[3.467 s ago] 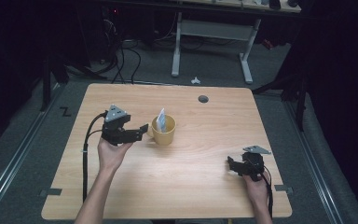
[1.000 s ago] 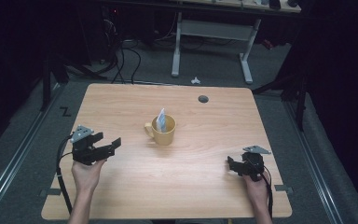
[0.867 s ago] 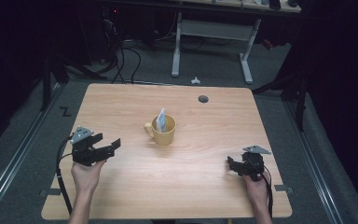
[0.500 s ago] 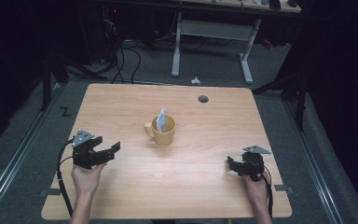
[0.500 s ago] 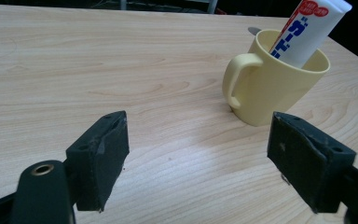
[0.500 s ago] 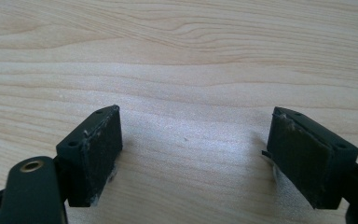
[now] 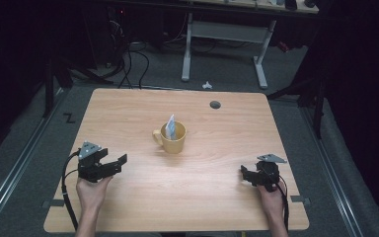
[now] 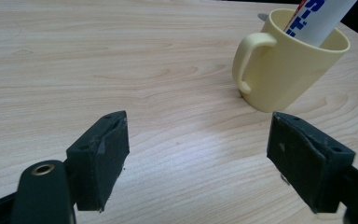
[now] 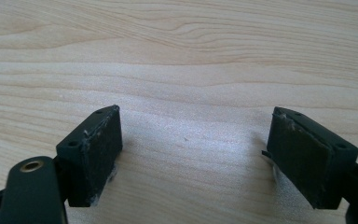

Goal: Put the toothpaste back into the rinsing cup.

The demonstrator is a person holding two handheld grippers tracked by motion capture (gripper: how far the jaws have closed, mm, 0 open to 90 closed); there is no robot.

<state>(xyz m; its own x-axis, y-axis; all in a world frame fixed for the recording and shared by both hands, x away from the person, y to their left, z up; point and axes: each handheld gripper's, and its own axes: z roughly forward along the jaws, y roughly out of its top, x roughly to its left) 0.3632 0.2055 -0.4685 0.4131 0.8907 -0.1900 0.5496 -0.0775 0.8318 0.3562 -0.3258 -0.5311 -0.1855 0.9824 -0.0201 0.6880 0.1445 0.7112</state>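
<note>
Wood grain covers the bench, seen from the high view. At the near left corner the left tool is held low over the wood by a hand, its jaws spread wide with nothing between them. Ahead of it, near the middle of the bench, a yellow mug is stood upright with its handle turned to the left, and a white packet is propped inside, sticking up above the rim. At the near right corner the right tool is held by the other hand, its jaws likewise parted and empty, well apart from the mug.
</note>
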